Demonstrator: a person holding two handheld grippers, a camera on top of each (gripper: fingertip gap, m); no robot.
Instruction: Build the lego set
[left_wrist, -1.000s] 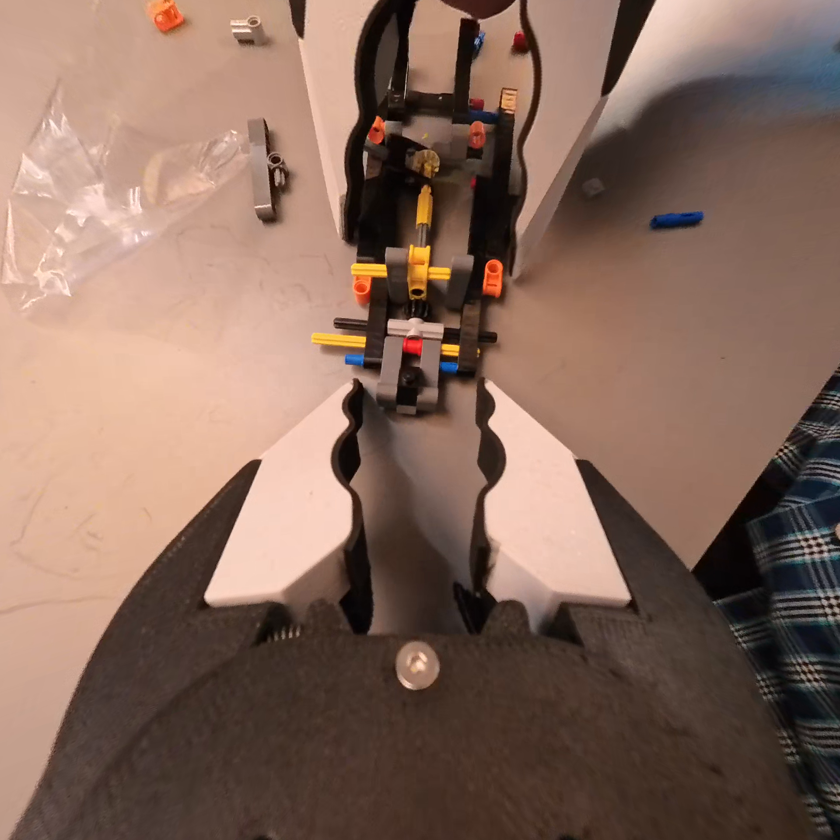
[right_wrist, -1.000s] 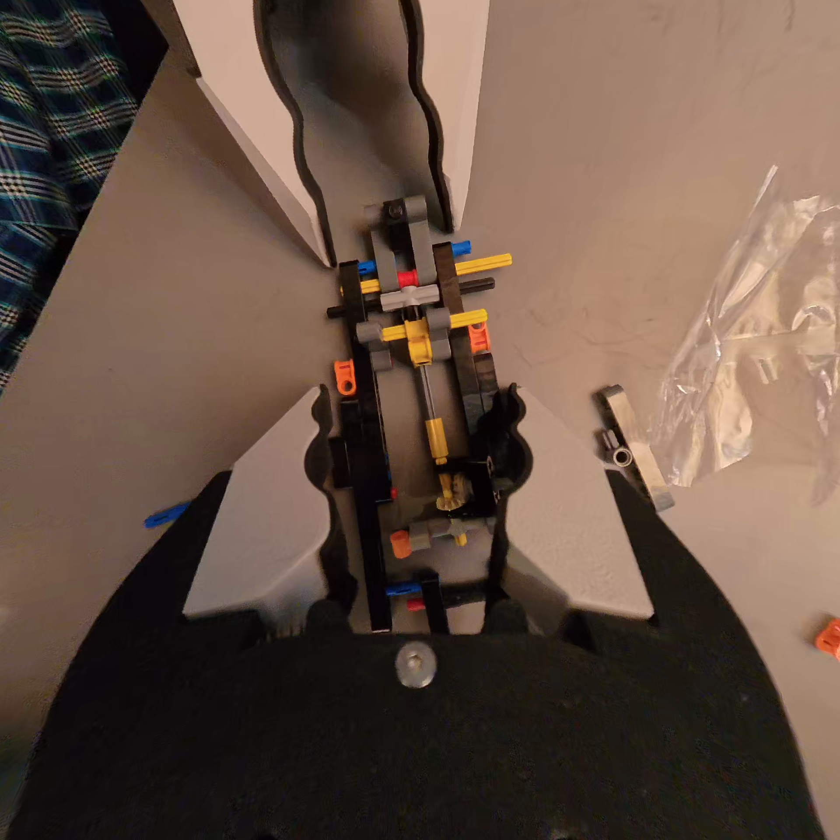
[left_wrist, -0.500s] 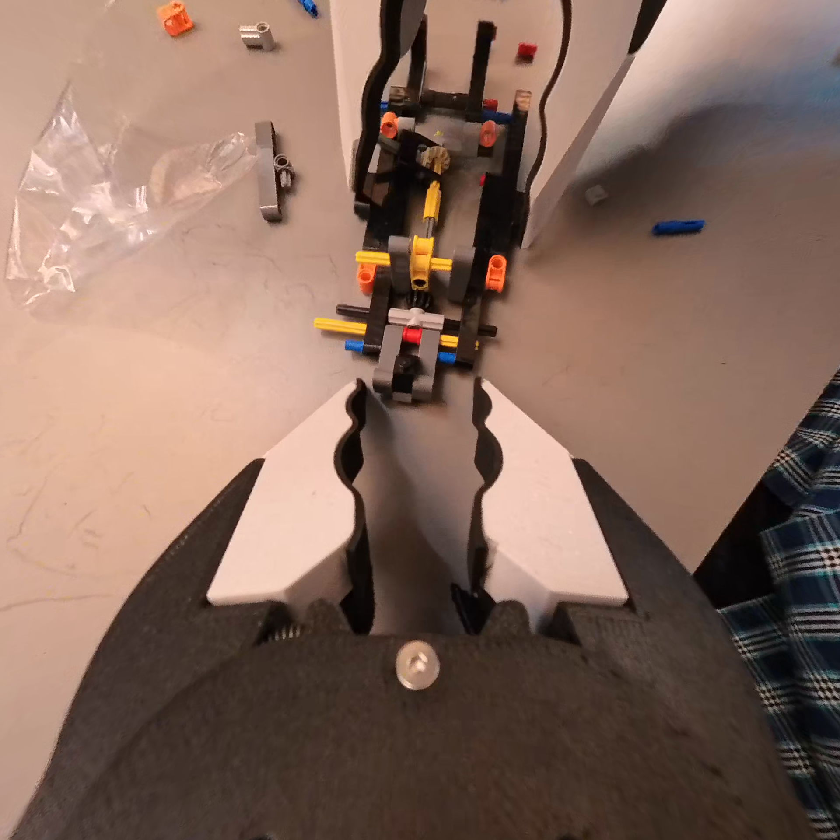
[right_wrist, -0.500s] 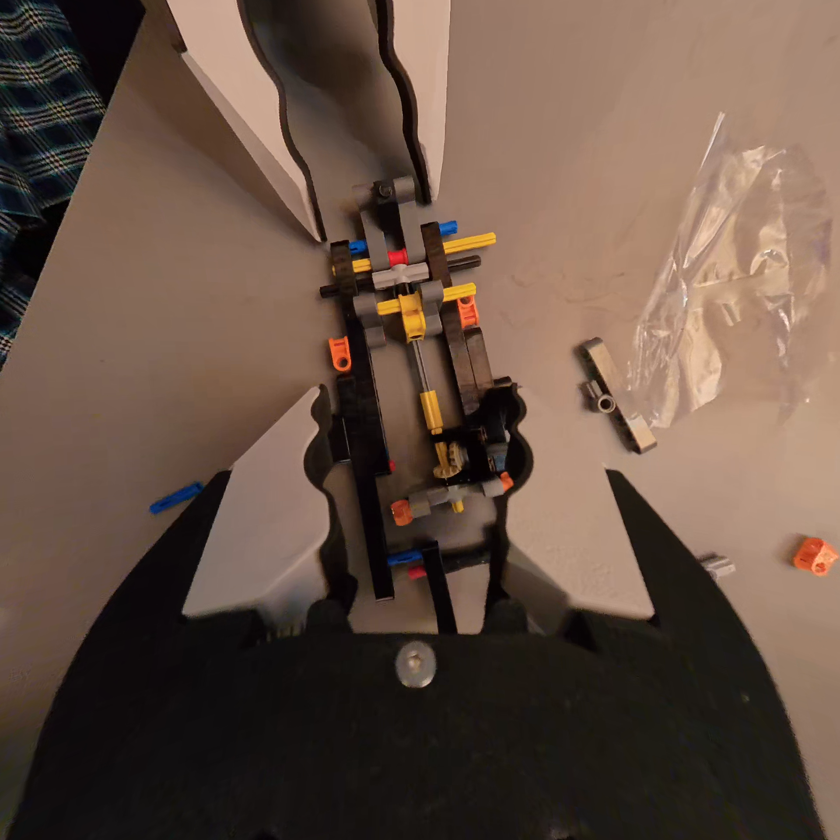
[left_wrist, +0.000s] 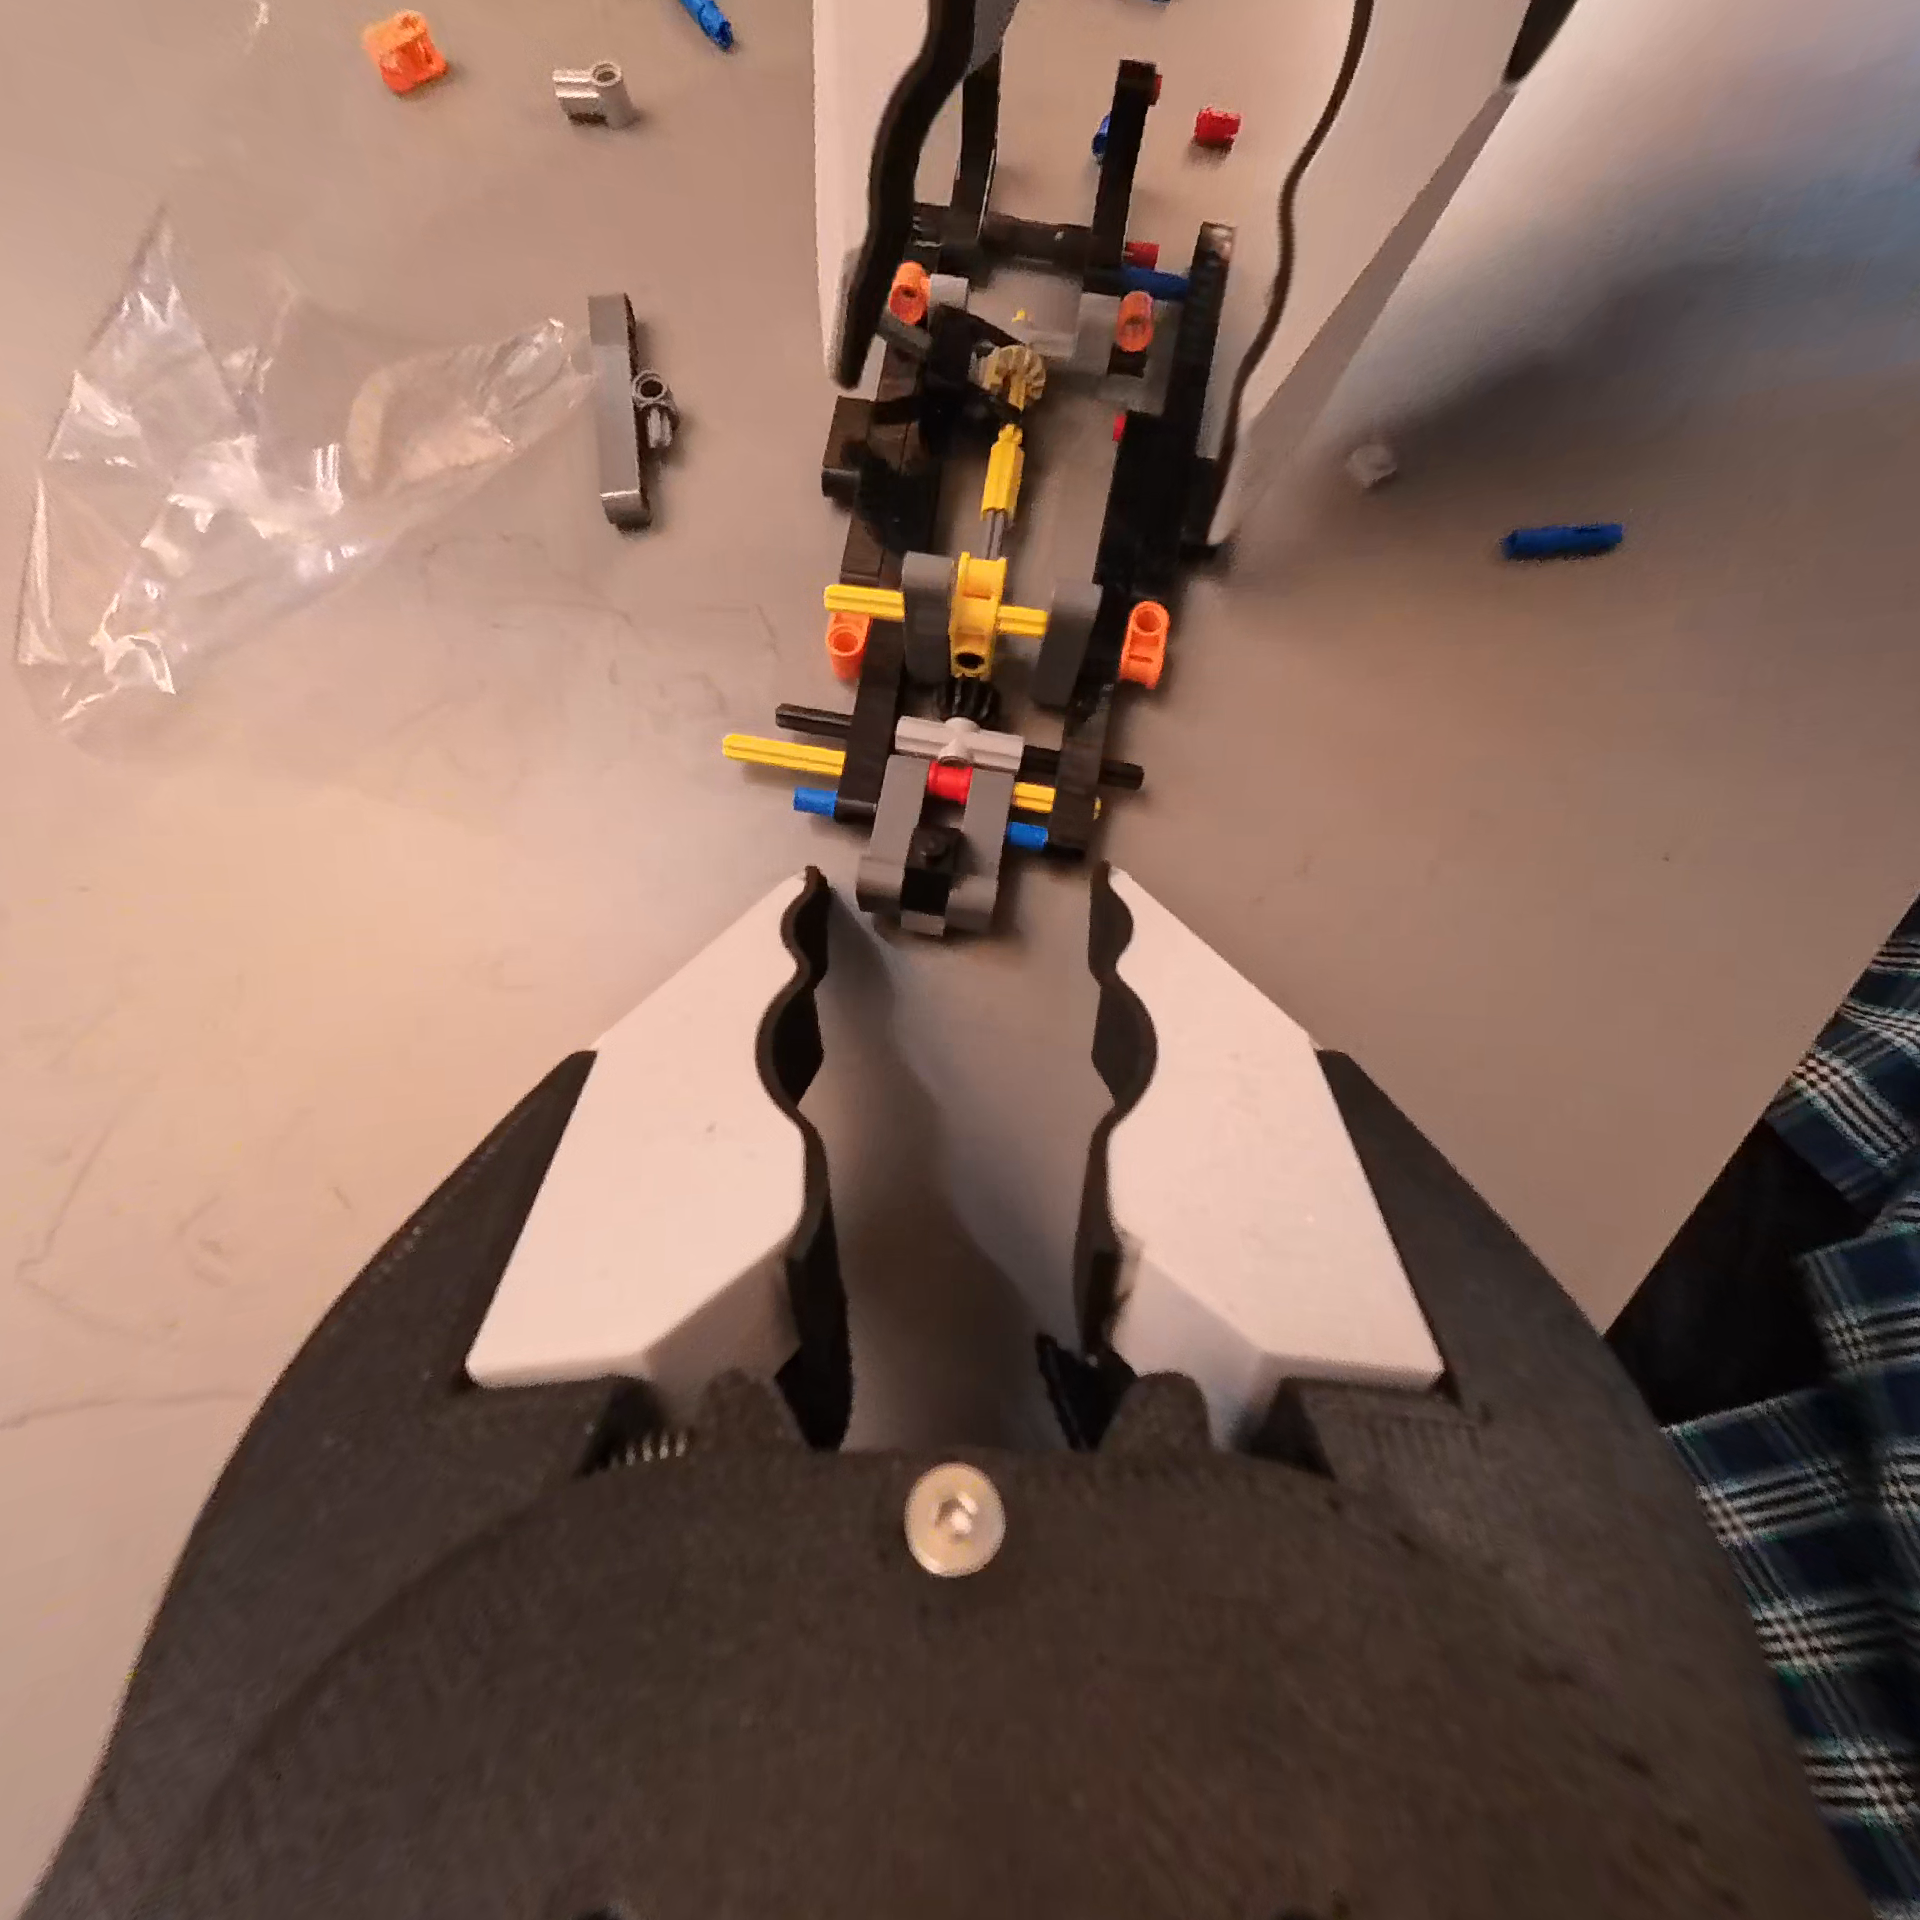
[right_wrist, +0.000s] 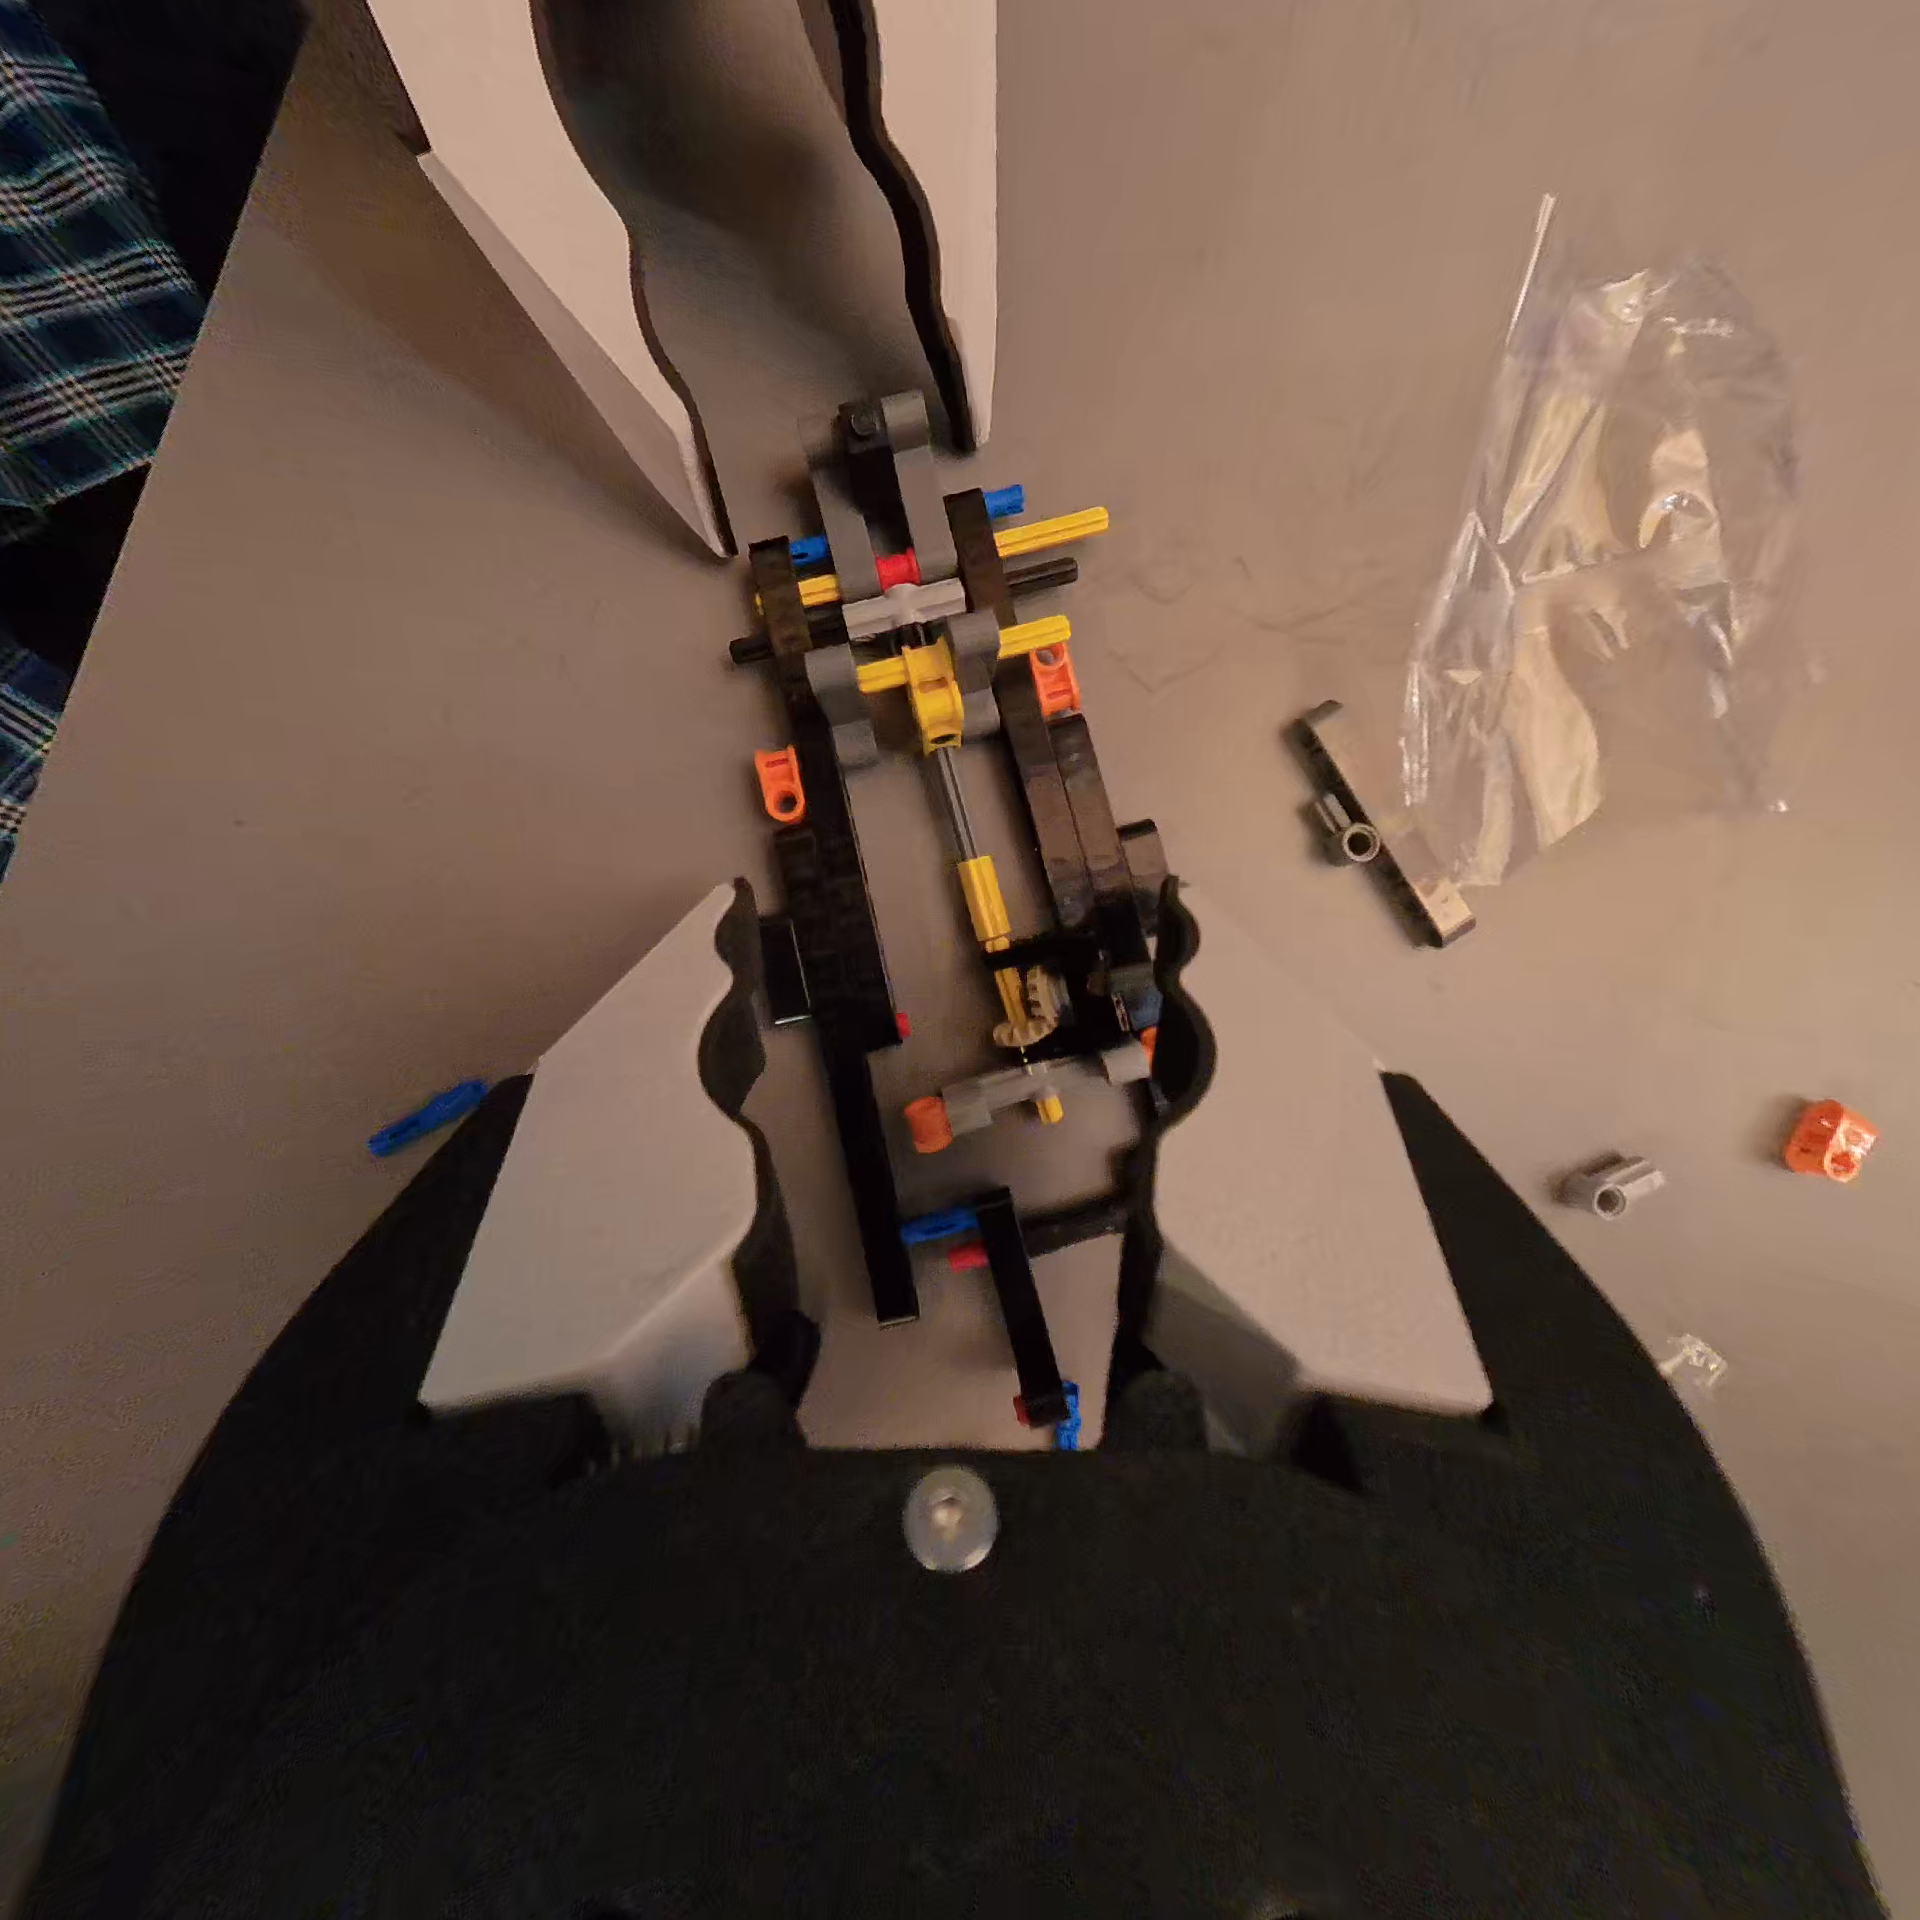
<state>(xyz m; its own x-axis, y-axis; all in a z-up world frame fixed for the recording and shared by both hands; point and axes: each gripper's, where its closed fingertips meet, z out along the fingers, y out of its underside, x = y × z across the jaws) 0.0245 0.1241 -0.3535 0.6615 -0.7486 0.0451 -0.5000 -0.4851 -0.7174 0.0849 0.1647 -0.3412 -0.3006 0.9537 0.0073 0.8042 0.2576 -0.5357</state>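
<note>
Since the earlier frame: right gripper (right_wrist: 951, 914) drawn back and spread wider around the far end of the lego chassis (left_wrist: 987, 582), pads no longer pressing its sides. Flat on the table (left_wrist: 416, 935), between the two grippers: long black-beamed frame, yellow central shaft, tan gear, grey brackets, orange connectors, yellow, blue and black cross axles. Left gripper (left_wrist: 956, 894): jaws parted, empty, tips flanking the grey near end. Alongside: clear plastic bag (left_wrist: 260, 468), grey beam (left_wrist: 621, 410).

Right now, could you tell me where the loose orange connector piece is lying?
In the right wrist view, the orange connector lies on the table at the right, beside a small grey connector, below the plastic bag.
</note>
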